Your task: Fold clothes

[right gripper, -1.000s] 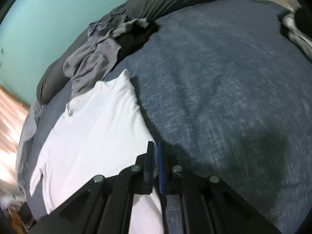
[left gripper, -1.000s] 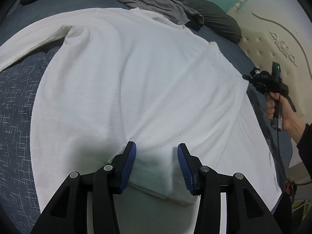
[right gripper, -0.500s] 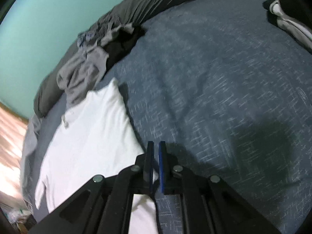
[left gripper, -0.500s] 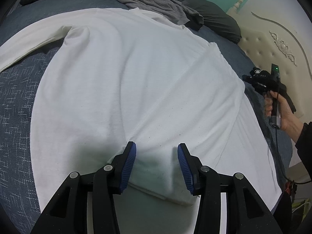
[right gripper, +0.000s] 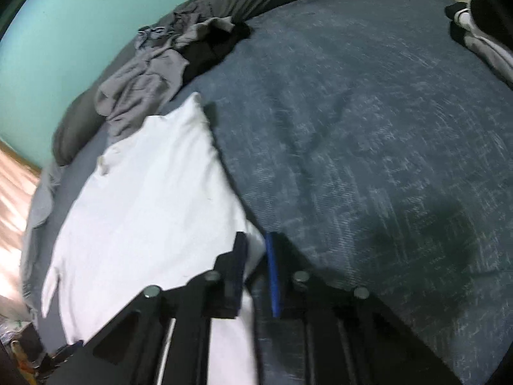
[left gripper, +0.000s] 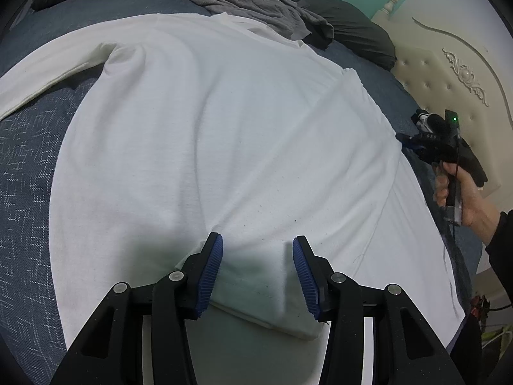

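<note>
Left gripper [left gripper: 257, 264] low over the near hem of the white shirt [left gripper: 208, 134], blue pads standing apart with a puckered fold of fabric between them, not pinched. Shirt spread flat on the blue bedspread [left gripper: 22, 166], one sleeve trailing off left, grey clothes pile [left gripper: 253, 3] at the far end. Over on the right, right gripper [right gripper: 255, 271] at the shirt's edge, jaws just cracked open a sliver, cloth showing in the gap. Hand [left gripper: 461, 192] on its handle.
</note>
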The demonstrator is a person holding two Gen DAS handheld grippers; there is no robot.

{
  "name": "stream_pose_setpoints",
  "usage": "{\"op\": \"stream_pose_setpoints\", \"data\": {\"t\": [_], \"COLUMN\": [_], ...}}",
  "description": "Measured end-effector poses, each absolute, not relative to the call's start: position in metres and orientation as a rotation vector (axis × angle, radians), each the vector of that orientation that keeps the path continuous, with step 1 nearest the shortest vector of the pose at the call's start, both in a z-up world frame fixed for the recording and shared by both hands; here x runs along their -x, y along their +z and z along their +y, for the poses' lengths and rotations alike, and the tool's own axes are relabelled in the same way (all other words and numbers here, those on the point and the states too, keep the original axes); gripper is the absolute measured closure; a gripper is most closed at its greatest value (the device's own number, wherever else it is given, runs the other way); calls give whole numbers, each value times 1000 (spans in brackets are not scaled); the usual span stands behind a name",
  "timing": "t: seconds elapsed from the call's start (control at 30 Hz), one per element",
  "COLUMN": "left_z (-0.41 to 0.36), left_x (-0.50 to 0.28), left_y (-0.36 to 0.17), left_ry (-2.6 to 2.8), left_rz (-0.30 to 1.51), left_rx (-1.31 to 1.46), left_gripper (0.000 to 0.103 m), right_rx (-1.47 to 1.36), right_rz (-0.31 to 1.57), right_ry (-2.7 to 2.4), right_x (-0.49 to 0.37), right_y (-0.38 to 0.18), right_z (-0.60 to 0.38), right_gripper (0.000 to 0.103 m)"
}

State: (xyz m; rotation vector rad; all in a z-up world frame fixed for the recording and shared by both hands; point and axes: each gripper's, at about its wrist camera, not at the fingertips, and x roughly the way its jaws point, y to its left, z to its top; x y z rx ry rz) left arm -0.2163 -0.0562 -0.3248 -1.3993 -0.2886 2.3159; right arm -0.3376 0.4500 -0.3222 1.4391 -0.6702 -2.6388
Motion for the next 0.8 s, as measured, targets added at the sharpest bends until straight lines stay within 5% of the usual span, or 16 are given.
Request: {"op": "stream_pose_setpoints", "data": {"t": [0.23, 0.6, 0.8], "left_z": [-56, -55, -53], "left_x": [216, 216, 217], "left_y": [-325, -325, -326], "left_ry": [2319, 2324, 2324], "left_rz": [-286, -279, -279], "left_rx": [1399, 1400, 1400], "left_gripper": [54, 54, 53], "right_rx": [-1380, -1504, -1455], "right_rz": [-808, -581, -617], "right_ry": [-2639, -2540, -2589], "right_x": [318, 308, 304], "right_y": [-316, -332, -324], "right_z": [464, 430, 444], "right_gripper": [96, 95, 102]}}
